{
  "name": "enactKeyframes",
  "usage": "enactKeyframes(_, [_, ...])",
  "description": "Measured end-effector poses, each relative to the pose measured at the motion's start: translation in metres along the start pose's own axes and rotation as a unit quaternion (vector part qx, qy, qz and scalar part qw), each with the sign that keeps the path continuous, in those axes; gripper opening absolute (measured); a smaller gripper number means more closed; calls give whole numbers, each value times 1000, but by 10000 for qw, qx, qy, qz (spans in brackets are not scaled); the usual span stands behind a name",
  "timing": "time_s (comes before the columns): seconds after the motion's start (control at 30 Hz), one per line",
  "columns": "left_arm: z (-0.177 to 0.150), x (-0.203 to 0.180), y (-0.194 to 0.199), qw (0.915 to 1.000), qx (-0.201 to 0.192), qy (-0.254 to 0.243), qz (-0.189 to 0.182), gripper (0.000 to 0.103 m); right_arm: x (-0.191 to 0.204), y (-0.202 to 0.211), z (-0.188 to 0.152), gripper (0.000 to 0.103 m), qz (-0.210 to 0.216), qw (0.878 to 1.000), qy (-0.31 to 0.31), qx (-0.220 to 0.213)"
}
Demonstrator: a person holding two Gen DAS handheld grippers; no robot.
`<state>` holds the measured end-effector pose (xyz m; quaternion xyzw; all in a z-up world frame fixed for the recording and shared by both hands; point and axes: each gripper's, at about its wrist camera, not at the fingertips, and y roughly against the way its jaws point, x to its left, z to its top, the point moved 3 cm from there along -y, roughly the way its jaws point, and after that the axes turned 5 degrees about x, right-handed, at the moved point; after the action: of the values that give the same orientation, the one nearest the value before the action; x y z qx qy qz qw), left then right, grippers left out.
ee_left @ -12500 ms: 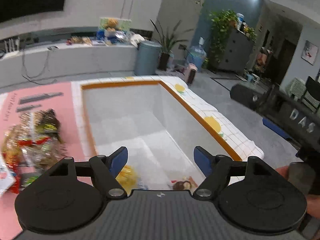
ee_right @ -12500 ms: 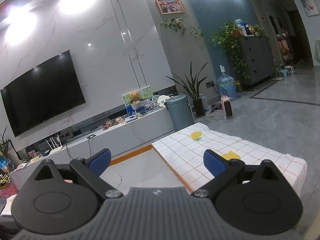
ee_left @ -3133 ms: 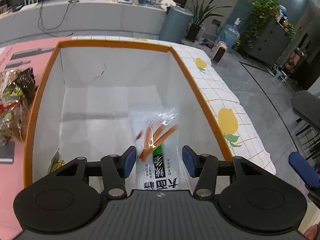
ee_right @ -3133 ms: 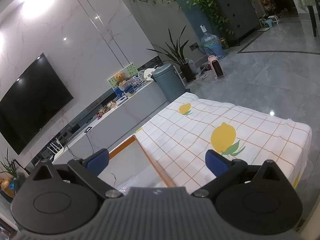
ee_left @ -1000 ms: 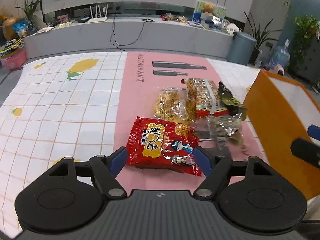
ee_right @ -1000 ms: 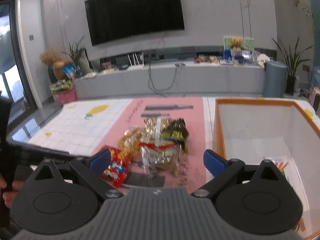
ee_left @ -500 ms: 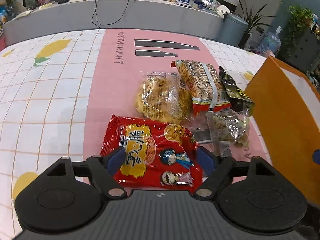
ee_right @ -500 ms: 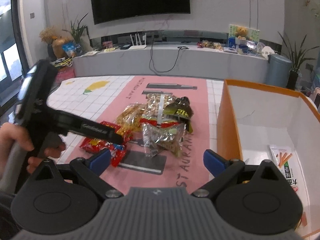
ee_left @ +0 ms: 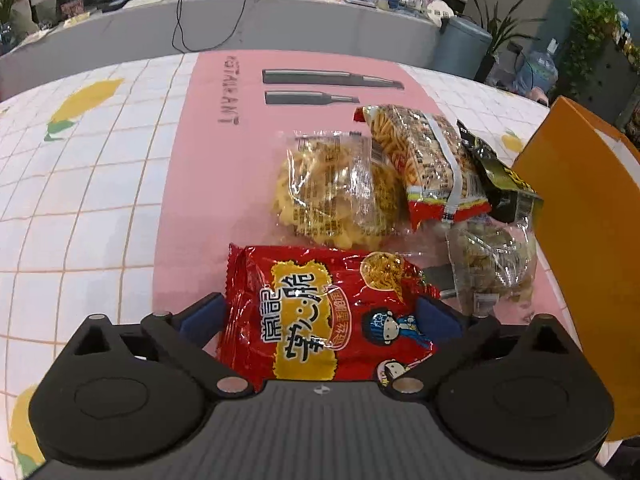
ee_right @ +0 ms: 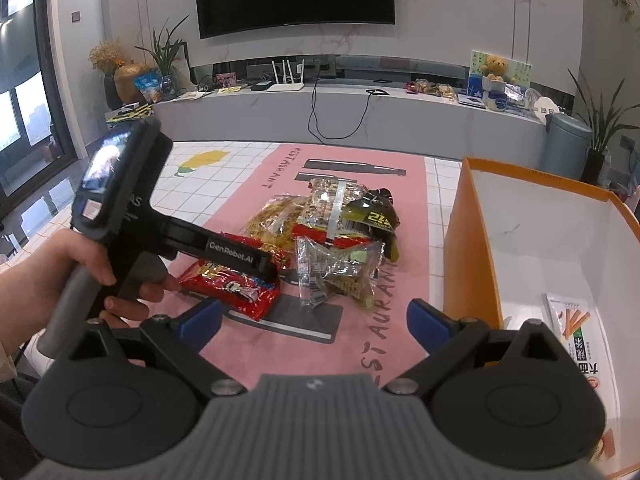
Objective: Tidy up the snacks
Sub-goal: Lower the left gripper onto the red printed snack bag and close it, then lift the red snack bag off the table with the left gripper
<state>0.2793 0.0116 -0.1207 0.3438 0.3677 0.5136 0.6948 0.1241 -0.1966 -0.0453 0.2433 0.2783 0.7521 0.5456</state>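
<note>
A red snack bag (ee_left: 324,312) lies on the pink mat, between the open jaws of my left gripper (ee_left: 320,314); the fingers straddle it. It also shows in the right wrist view (ee_right: 232,284) under the left gripper. Beyond it lie a clear bag of yellow crisps (ee_left: 332,188), a striped noodle-snack bag (ee_left: 428,164), a dark green packet (ee_left: 500,176) and a clear nut bag (ee_left: 492,264). The orange box (ee_right: 472,248) stands at the right and holds a white stick-snack packet (ee_right: 576,332). My right gripper (ee_right: 316,316) is open and empty above the mat.
The pink mat (ee_left: 208,168) lies on a white checked tablecloth (ee_left: 72,184) with yellow fruit prints. The box's orange wall (ee_left: 592,240) stands close to the right of the snack pile. A hand (ee_right: 48,280) holds the left gripper's handle.
My left gripper left the box, swung to the snack pile and came down so its jaws straddle the red bag. My right gripper turned from the room toward the pile and box.
</note>
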Motion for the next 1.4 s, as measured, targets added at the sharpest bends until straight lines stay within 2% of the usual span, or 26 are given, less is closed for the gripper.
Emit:
enactKeyframes(0.43, [-1, -5, 5, 9999, -62, 113, -19, 103, -9, -3, 0, 96, 8, 9995, -311, 82])
enactKeyframes(0.53, [-4, -5, 10, 9997, -76, 242, -43, 99, -10, -2, 1, 96, 14, 9994, -336, 56])
enactKeyframes(0.67, [-10, -3, 18, 9989, -97, 429, -142, 88, -11, -2, 1, 96, 31, 9994, -353, 24])
enactKeyframes(0.73, [-12, 1, 23, 9982, -145, 561, -178, 73, -11, -2, 0, 96, 78, 9993, -357, -24])
enactKeyframes(0.77, [-13, 2, 27, 9978, -176, 604, -201, 71, -12, -1, 0, 96, 116, 9992, -365, -62])
enactKeyframes(0.8, [-14, 4, 30, 9975, -192, 650, -208, 61, -11, -2, 0, 96, 162, 9991, -376, -94])
enactKeyframes(0.83, [-15, 6, 32, 9973, -197, 676, -204, 60, -12, -2, 0, 96, 203, 9990, -391, -111])
enactKeyframes(0.9, [-17, 10, 33, 9967, -201, 748, -246, 60, -11, -5, 0, 96, 263, 9986, -441, -115])
enactKeyframes(0.93, [-18, 12, 33, 9962, -205, 799, -265, 63, -11, -7, -1, 97, 213, 9988, -431, -125])
enactKeyframes(1.0, [-19, 16, 32, 9961, -188, 838, -193, 77, -9, -10, 0, 96, 99, 9993, -349, -112])
enactKeyframes(1.07, [-17, 17, 33, 9972, -190, 714, -92, 80, -7, -12, 0, 97, 43, 9994, -328, -108])
enactKeyframes(1.1, [-17, 16, 34, 9978, -195, 629, -116, 85, -7, -13, 0, 97, 41, 9994, -337, -111])
enactKeyframes(1.17, [-15, 12, 37, 9985, -269, 432, -184, 87, -8, -13, 1, 97, 51, 9993, -339, -117])
enactKeyframes(1.3, [-12, -4, 52, 9971, -597, -405, -243, 91, -8, -14, 1, 96, 46, 9994, -335, -98])
enactKeyframes(1.4, [-13, -20, 61, 9884, -787, -1262, -290, 95, -8, -13, -1, 96, 44, 9995, -290, -87])
